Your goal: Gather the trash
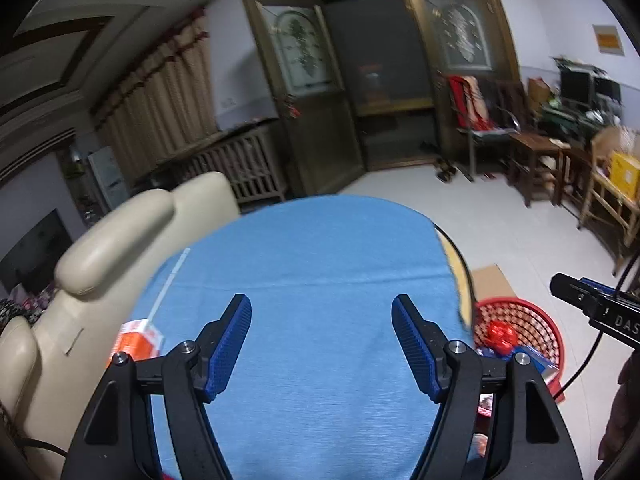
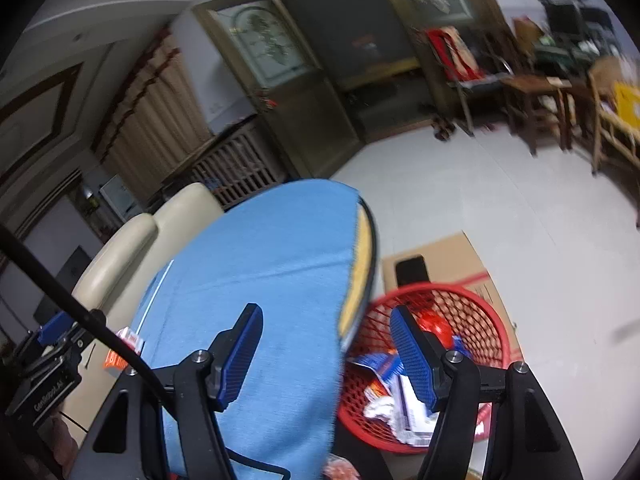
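Both grippers are hanging spread and empty: the right gripper (image 2: pixel 326 344) above the red mesh basket (image 2: pixel 496 320). Next pickup is probably the orange carton (image 1: pixel 138 340), left of the left gripper (image 1: pixel 322 336).

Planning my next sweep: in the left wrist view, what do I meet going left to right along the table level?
Cream sofa → orange-and-white carton at the blue tablecloth's left edge → open left gripper over the cloth → red mesh basket with wrappers on the floor → right gripper at the frame edge.
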Demonstrator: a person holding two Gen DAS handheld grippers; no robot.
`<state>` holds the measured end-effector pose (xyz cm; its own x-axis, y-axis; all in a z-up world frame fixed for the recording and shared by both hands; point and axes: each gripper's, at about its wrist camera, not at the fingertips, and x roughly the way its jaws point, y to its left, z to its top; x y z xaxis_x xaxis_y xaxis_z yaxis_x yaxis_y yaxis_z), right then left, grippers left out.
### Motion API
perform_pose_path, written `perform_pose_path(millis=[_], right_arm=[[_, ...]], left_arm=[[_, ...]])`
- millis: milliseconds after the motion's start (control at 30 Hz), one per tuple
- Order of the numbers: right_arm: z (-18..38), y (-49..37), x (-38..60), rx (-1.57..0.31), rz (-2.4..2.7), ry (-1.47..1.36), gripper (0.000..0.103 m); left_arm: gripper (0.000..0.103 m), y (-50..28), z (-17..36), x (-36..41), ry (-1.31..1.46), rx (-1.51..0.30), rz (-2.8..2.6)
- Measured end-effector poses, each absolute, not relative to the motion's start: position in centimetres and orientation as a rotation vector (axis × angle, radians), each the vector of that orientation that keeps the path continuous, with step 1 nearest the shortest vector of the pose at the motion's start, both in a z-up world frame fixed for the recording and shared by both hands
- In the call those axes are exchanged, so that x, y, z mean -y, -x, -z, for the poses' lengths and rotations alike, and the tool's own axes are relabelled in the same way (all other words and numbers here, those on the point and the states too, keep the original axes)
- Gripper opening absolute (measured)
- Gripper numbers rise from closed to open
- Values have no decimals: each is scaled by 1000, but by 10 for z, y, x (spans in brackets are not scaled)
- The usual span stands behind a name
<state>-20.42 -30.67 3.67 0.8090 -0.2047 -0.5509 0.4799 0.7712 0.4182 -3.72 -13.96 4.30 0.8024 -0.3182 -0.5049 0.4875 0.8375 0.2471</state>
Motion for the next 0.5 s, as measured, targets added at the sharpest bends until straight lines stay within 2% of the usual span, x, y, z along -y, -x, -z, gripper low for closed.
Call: perform_pose_path(millis=[33, 67, 100, 500], right_arm=[[-42, 202, 299, -499, 382, -560, 70], [-47, 199, 292, -492, 373, -539, 70], [-54, 195, 283, -483, 362, -515, 70], [-117, 148, 182, -414, 247, -330, 70]], left_arm=[[78, 37, -45, 133, -372, -460, 433], [87, 36, -48, 124, -361, -451, 419], [88, 35, -51, 116, -348, -438, 406], [88, 23, -71, 27, -225, -387, 280]])
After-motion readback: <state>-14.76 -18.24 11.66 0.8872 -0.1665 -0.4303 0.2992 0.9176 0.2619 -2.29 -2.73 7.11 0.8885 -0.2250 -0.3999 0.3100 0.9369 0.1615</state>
